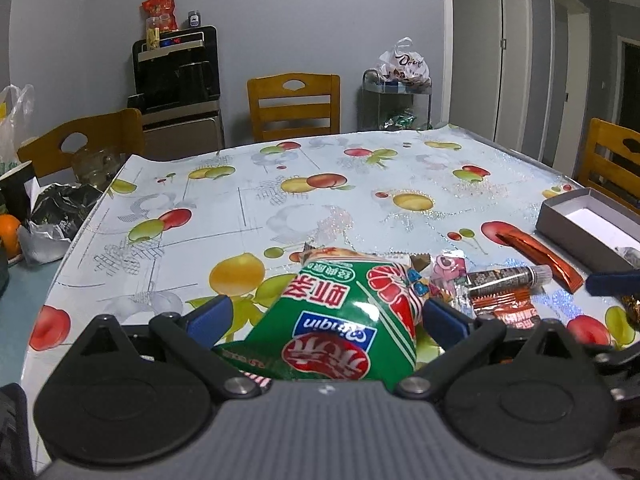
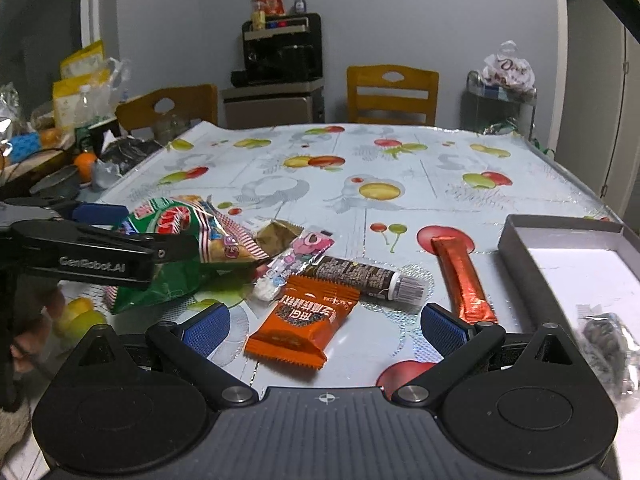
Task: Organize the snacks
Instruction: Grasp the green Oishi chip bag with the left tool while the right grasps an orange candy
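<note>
Nearest in the left wrist view, the left gripper [image 1: 324, 316] has its blue pads spread wide with the green snack bag [image 1: 344, 320] filling the gap between them; whether the pads press the bag cannot be told, since the bag covers their inner faces and its near end is cut off behind the gripper body. In the right wrist view the right gripper [image 2: 326, 326] is spread wide and holds nothing, its fingers flanking the orange snack packet [image 2: 304, 326], which lies flat on the table [image 2: 400, 152] with bare cloth on both sides. Just beyond it lie the dark tube [image 2: 368, 278] and the pink candy wrapper [image 2: 300, 254], overlapping each other in a small heap; a crumpled gold wrapper [image 2: 278, 232] behind them is partly hidden. To the right, apart from the heap, the red-orange stick packet [image 2: 464, 280] lies lengthwise, its near end behind the right finger. Right of that sits the open grey box [image 2: 524, 244] at the table's right edge, its right side cut off by the frame; a blurred silvery item [image 2: 608, 344] lies inside, too smeared to identify. Farther off the fruit-patterned cloth is open out to the far edge, where two wooden chairs [image 2: 392, 92] stand.
</note>
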Action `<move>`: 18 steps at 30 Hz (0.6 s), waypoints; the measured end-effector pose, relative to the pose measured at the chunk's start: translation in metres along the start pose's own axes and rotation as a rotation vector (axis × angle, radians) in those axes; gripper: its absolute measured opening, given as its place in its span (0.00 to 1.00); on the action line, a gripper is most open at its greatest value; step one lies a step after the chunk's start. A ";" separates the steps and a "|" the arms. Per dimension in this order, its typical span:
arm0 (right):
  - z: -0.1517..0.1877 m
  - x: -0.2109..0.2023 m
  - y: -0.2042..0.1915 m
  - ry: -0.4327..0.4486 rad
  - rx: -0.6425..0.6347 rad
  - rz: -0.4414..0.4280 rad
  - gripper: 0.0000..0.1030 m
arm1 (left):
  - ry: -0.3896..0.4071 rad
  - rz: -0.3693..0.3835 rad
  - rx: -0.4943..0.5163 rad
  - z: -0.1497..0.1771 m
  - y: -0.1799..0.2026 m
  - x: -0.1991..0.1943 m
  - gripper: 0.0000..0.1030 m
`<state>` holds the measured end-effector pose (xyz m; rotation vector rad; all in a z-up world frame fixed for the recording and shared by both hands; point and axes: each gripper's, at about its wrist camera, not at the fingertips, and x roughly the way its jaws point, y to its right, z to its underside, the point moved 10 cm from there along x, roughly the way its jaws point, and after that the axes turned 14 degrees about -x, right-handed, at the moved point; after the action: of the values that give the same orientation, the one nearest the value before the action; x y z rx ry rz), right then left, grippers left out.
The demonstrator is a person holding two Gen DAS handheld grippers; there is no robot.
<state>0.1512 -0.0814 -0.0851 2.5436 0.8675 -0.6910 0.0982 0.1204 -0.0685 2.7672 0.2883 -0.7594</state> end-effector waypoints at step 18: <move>0.004 0.024 -0.016 -0.029 -0.020 -0.007 0.81 | 0.006 -0.032 0.071 0.017 0.005 0.013 0.99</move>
<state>0.1567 -0.0599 -0.1043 2.5084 0.8701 -0.7159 0.1024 0.1120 -0.0879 2.8380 0.3133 -0.7844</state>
